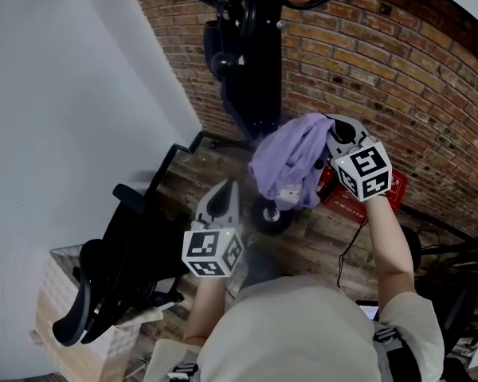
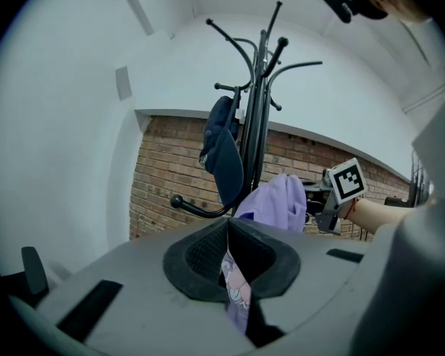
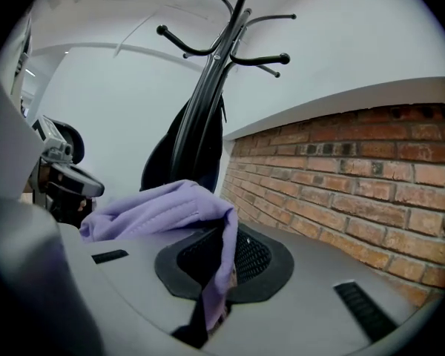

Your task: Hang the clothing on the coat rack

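The left claw (image 2: 233,264) and right claw (image 3: 221,262) each pinch the purple top (image 1: 291,161). It looks light and limp, probably best held by the collar to loop over a rack (image 1: 253,62) hook.

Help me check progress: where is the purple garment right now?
In the head view, the purple garment hangs right of centre, pinched by the right tongs and left tongs, before the coat rack by the brick wall.

Coat rack (image 1: 247,6) top cut off, pole hidden behind dark hanging garment (image 1: 251,78)
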Demonstrator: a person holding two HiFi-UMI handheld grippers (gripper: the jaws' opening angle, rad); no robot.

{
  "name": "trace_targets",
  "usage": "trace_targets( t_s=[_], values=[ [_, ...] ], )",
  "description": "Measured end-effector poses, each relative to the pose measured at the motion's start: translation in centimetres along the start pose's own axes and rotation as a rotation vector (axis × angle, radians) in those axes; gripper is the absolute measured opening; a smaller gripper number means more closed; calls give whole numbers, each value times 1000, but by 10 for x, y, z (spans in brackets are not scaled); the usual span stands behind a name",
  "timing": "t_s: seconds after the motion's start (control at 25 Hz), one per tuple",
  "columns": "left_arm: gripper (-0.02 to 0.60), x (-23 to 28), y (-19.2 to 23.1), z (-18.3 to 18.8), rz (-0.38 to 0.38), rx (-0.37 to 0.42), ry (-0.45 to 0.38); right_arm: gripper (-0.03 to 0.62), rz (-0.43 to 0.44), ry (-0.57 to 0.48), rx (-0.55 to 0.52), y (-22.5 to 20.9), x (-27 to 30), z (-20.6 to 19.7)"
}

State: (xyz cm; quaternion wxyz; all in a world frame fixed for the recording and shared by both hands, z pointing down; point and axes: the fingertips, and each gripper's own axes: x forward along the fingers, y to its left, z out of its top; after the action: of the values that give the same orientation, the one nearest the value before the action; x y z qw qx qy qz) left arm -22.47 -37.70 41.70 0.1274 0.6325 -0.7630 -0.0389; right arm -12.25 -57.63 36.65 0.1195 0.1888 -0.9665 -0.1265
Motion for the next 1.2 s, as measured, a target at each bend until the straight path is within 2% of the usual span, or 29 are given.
trace_targets(
  t_s=[0.36,0.76,0.96,1.2],
  values=[
    [5,0,1,-1,-1,8,9,11,-22,60,108,-3,-2,-51],
    [5,-5,-1,-5,2,6,17,11,7,94,200,25,-11,-99],
    [5,-6,-8,-7,-5,8,18,11,38,71,250,52,-17,-114],
    [5,-11,-14,-10,-10,-2,18,12,22,23,304,67,-22,-118]
  ],
)
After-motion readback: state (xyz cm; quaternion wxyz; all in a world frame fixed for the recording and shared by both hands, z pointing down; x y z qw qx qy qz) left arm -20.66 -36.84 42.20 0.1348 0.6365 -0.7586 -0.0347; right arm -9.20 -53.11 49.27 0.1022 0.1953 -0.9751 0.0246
